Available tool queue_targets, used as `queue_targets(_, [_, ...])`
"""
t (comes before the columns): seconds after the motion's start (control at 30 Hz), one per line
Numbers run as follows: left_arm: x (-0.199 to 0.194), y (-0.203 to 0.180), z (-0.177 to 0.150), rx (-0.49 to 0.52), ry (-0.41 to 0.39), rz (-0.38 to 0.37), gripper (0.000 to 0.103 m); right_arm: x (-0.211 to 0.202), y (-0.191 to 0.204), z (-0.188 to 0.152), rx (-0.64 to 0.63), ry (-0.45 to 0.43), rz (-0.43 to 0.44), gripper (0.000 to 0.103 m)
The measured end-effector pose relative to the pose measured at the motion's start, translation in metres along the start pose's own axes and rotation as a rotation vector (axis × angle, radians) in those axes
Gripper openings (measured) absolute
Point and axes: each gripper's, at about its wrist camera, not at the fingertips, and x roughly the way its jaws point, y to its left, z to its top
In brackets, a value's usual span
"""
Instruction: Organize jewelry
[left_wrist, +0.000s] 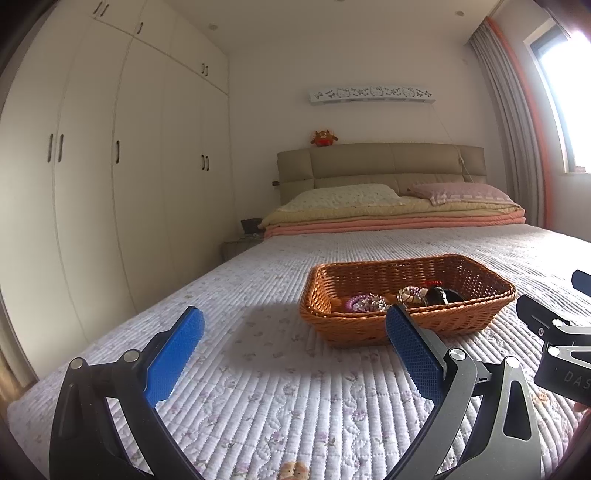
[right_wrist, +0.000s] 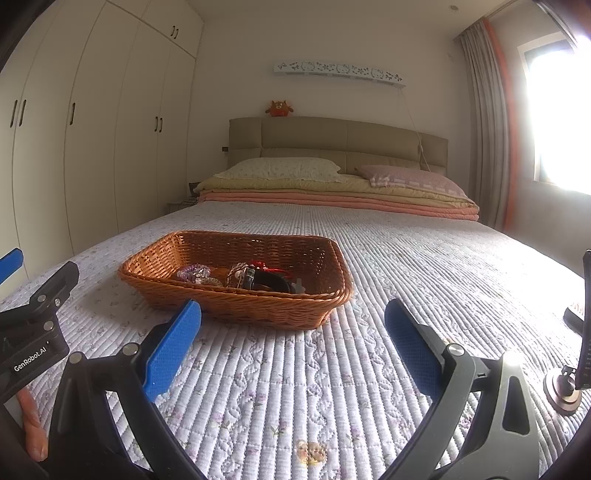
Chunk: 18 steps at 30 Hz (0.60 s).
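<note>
Standing at left, white wardrobe (left_wrist: 110, 166), left gripper (left_wrist: 295, 354) hovering spread wide over quilted bedspread (left_wrist: 258, 387), wicker basket (left_wrist: 406, 295) holding jewelry (left_wrist: 402, 297), right gripper (right_wrist: 293, 350) likewise gaping, pillows (right_wrist: 280, 169), curtained window (right_wrist: 554, 110).

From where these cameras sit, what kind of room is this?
A bedroom, most likely in a home. There is a bed with pillows against a padded headboard, and a tall white built-in wardrobe along the side wall.
</note>
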Motion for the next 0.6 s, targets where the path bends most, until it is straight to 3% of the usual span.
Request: queue_targets(0.6, [-0.0063,0.0009,0.0025,0.008,-0.015,0.012,0.095,0.0015,0.0019,-0.0013,-0.010,0.002,-0.005,0.095])
